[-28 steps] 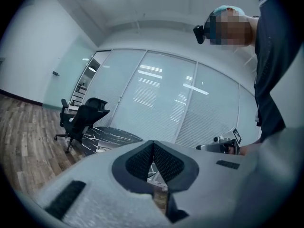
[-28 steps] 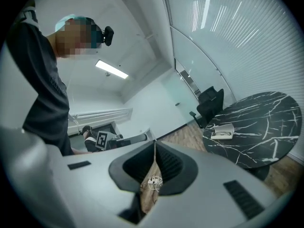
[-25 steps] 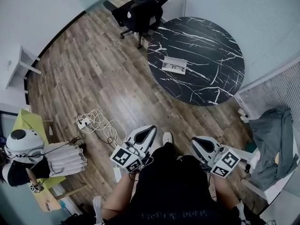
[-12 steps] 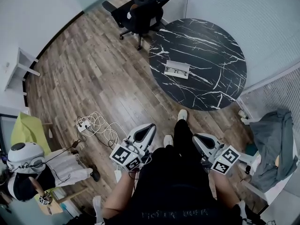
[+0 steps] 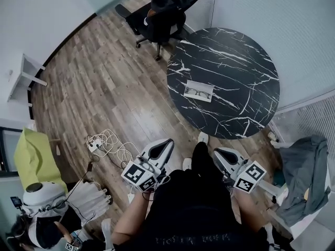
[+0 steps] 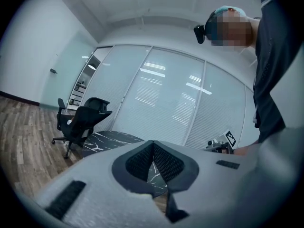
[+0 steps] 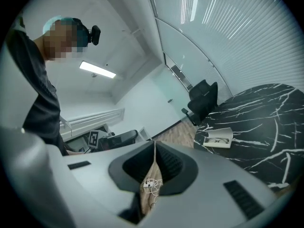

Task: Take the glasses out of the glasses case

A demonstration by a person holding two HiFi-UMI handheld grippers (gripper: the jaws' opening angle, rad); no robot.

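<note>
An open white glasses case lies on the round black marble table, with the glasses resting inside it. The right gripper view shows the same case on the table's near-left part. My left gripper is held low at the person's waist, far short of the table, jaws shut with nothing between them. My right gripper hangs beside it, also shut and empty. In the left gripper view the jaws meet over a glimpse of the table.
A black office chair stands at the table's far left. A white power strip with coiled cables lies on the wooden floor left of me. A grey cloth drapes furniture at right. Another person with a helmet crouches at lower left.
The person has stepped toward the table, so it and the case sit slightly nearer in view. The helmeted person at lower left has shifted downward. Both grippers stay shut at waist height.
</note>
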